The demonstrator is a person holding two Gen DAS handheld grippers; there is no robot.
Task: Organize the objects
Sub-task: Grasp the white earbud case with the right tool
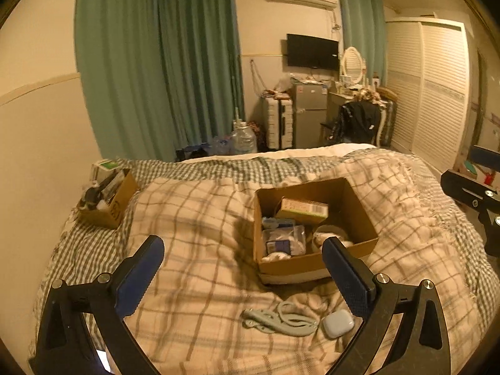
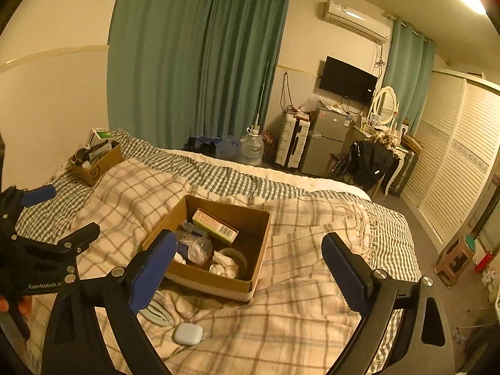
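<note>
Just ahead of the left gripper (image 1: 243, 268), whose blue-padded fingers stand spread wide with nothing between them, sits the open cardboard box (image 1: 315, 262) on the plaid blanket (image 1: 193, 215); its right finger covers the box's near right corner, so what lies there is hidden. Inside the box a small green carton (image 1: 302, 210) leans on the far wall, with plastic-wrapped packets (image 1: 282, 240) nearer — their labels are too blurred to read. Below the fingers, close to the camera, lie a pale looped strap (image 1: 281, 322) and a small white earbud case (image 1: 338, 323), touching or nearly so; I cannot tell which.

From the right wrist view the right gripper (image 2: 248, 259) is likewise splayed and empty; its left finger hides the box's near left corner and most of the strap, while the case shows whole beneath it. Only this view shows the left gripper's body at the left edge, cut off by the frame; only the left view shows the strap's full loop. Far off to the left stands a second box (image 1: 109, 206) of bottles, hard to make out.
</note>
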